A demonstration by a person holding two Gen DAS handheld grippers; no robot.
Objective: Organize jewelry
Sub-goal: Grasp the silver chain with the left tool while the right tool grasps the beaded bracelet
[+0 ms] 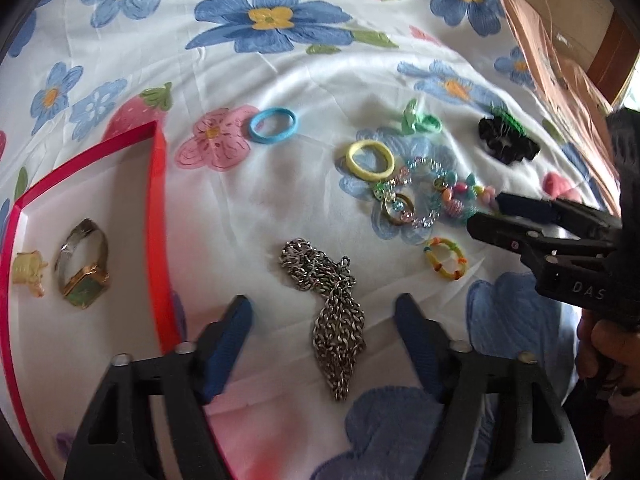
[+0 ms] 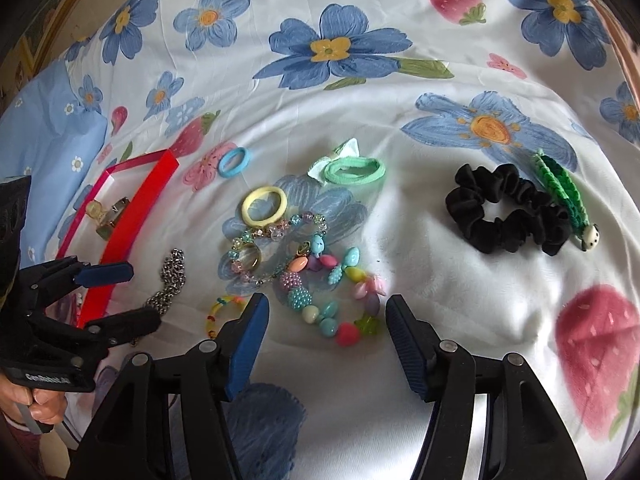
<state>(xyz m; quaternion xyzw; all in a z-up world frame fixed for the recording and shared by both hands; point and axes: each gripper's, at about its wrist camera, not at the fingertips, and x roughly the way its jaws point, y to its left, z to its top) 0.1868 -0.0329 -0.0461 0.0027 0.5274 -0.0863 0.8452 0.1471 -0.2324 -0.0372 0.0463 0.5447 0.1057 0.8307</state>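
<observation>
a: where is the jewelry sitting right now?

b: most of it is lying loose on the flowered bedsheet (image 2: 400,208). the silver chain (image 1: 328,312) is bunched in a heap straight ahead of the left gripper (image 1: 324,344), lying in the gap between its spread fingers, and nothing is being gripped there.

a: and the right gripper (image 2: 324,344)?

b: it is hanging released too, with its fingers wide apart over the chunky bead bracelet (image 2: 336,300), which is lying between the tips. i can't tell whether the pads are touching the beads.

a: what is lying around that?

b: a clear bead bracelet (image 2: 276,248) is overlapping it, with a gold ring (image 2: 248,258) inside, and a small rainbow ring (image 1: 445,259) is sitting just beside. a yellow hair tie (image 2: 264,206) is touching the clear beads. a blue hair tie (image 2: 235,162) and a green bow tie (image 2: 352,170) are lying farther back.

a: anything off to the side?

b: a black scrunchie (image 2: 504,216) with a green knitted clip (image 2: 560,196) along its edge is resting well apart on the right. the red tray (image 1: 158,216) on the left is holding a watch (image 1: 82,264) and a pale yellow clip (image 1: 28,272).
</observation>
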